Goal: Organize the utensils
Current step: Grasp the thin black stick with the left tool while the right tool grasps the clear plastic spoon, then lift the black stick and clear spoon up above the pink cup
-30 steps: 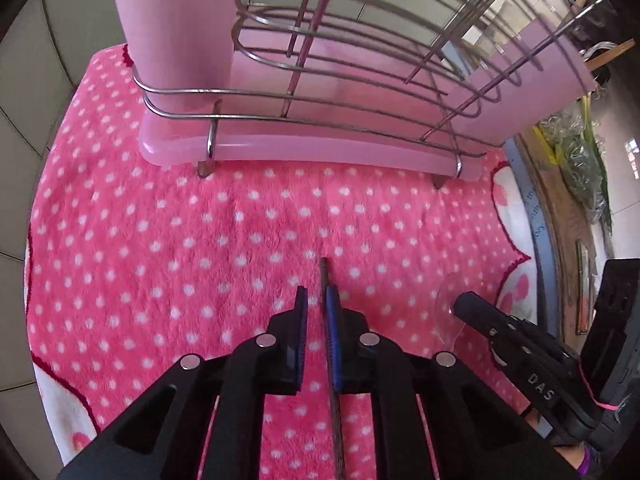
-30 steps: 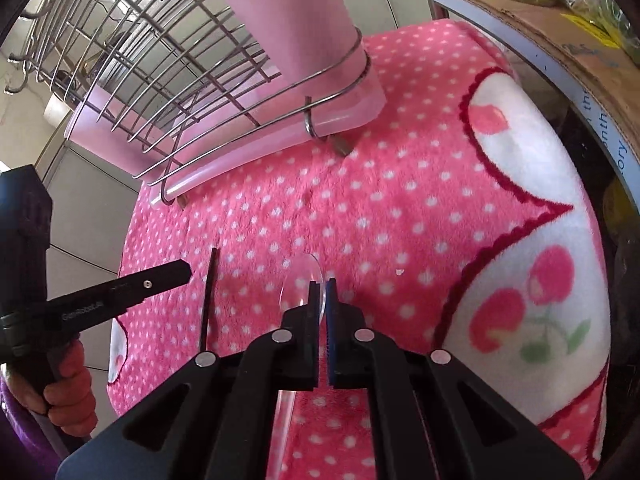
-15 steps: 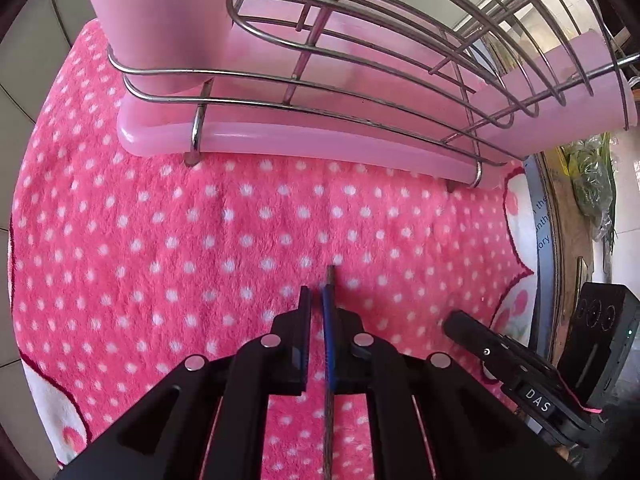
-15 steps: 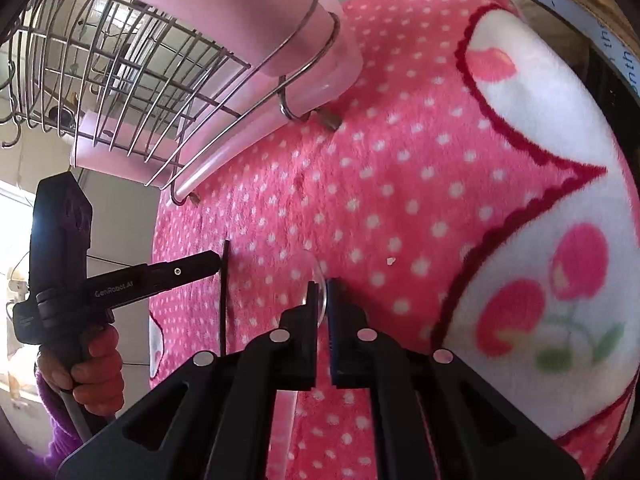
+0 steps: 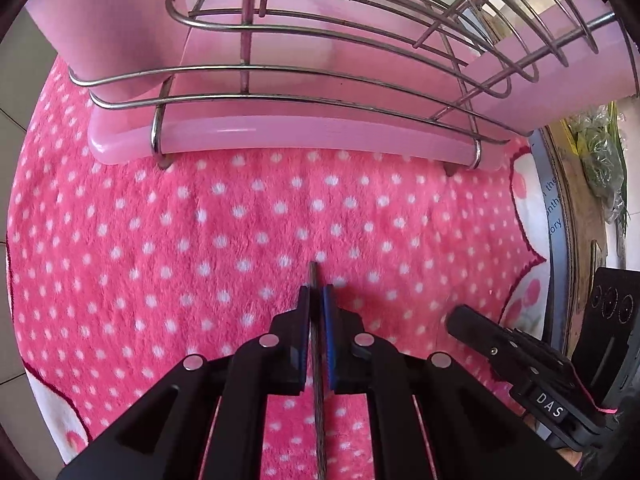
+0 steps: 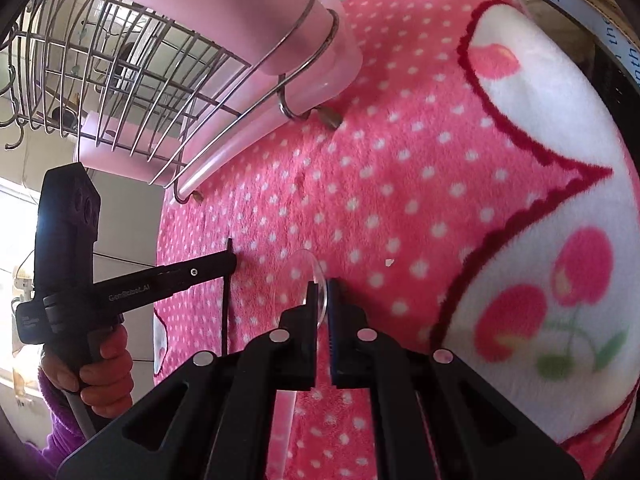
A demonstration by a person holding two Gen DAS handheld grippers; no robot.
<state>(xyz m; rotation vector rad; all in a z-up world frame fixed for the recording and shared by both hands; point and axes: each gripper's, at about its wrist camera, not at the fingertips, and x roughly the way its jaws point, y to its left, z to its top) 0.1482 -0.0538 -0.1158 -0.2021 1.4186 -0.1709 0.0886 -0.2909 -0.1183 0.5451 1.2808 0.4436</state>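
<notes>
My left gripper (image 5: 316, 294) is shut on a thin dark stick-like utensil (image 5: 318, 360), whose tip pokes out past the fingertips above the pink dotted cloth (image 5: 240, 240). In the right wrist view the same utensil (image 6: 227, 300) hangs from the left gripper (image 6: 232, 258). My right gripper (image 6: 322, 292) is shut on a clear plastic spoon (image 6: 298, 276), its bowl sticking out to the left of the fingertips. The wire dish rack (image 5: 320, 92) on its pink drip tray (image 5: 320, 140) stands straight ahead of the left gripper.
The rack shows at the upper left in the right wrist view (image 6: 140, 80). The right gripper shows at the lower right of the left wrist view (image 5: 520, 360). A cardboard box edge (image 5: 568, 220) with plastic bags lies to the right of the cloth.
Both grippers have lifted and moved toward the rack, which looms larger. The left jaws have closed tighter on the dark utensil. The right gripper has tilted, still holding the spoon.
</notes>
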